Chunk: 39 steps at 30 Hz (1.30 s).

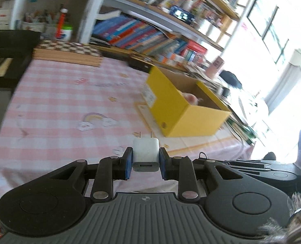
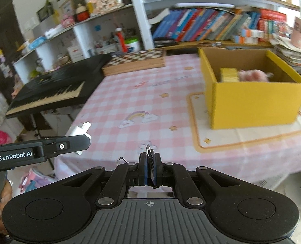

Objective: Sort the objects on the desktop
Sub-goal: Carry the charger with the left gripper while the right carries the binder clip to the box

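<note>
My left gripper is shut on a white USB charger plug, prongs pointing forward, held above the pink checked tablecloth. The charger also shows in the right wrist view, at the tip of the left gripper. My right gripper is shut on a black binder clip with wire handles. An open yellow cardboard box stands ahead to the right; in the right wrist view the box holds a pink soft item and a yellow pack.
A wooden chessboard box lies at the table's far edge. A black keyboard piano stands left of the table. Bookshelves run behind. A stack of papers sits right of the box.
</note>
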Each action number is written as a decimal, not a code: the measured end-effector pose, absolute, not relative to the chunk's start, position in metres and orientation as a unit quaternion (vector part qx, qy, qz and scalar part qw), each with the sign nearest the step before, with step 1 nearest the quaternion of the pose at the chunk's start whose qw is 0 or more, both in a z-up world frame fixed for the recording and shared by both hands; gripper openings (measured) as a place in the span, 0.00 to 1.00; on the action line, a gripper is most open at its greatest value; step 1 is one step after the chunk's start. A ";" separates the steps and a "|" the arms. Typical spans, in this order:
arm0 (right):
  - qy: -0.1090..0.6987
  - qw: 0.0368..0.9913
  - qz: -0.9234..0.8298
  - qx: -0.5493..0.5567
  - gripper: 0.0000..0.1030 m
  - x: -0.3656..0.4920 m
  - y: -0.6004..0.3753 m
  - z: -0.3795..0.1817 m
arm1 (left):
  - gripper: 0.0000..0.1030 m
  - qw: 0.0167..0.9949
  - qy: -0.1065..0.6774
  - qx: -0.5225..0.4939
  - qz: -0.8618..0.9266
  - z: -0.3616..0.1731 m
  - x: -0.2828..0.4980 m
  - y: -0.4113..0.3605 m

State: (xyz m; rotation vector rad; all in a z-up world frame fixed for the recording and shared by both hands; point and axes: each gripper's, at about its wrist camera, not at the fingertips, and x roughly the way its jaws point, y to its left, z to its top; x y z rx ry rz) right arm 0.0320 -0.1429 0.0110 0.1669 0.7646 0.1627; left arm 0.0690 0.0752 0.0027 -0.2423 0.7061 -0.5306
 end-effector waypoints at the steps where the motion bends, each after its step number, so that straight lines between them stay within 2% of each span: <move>1: 0.373 0.921 0.071 0.084 0.06 0.029 -0.147 0.011 | 0.24 0.894 0.342 -0.115 -0.264 0.002 0.069 0.071; 18: 0.376 0.919 -0.020 0.118 0.06 -0.015 -0.208 0.008 | 0.24 0.857 0.361 -0.083 -0.358 -0.003 0.067 -0.008; 39: 0.385 0.914 0.005 0.126 0.06 0.001 -0.287 0.006 | 0.24 0.860 0.372 -0.075 -0.342 0.002 0.075 -0.088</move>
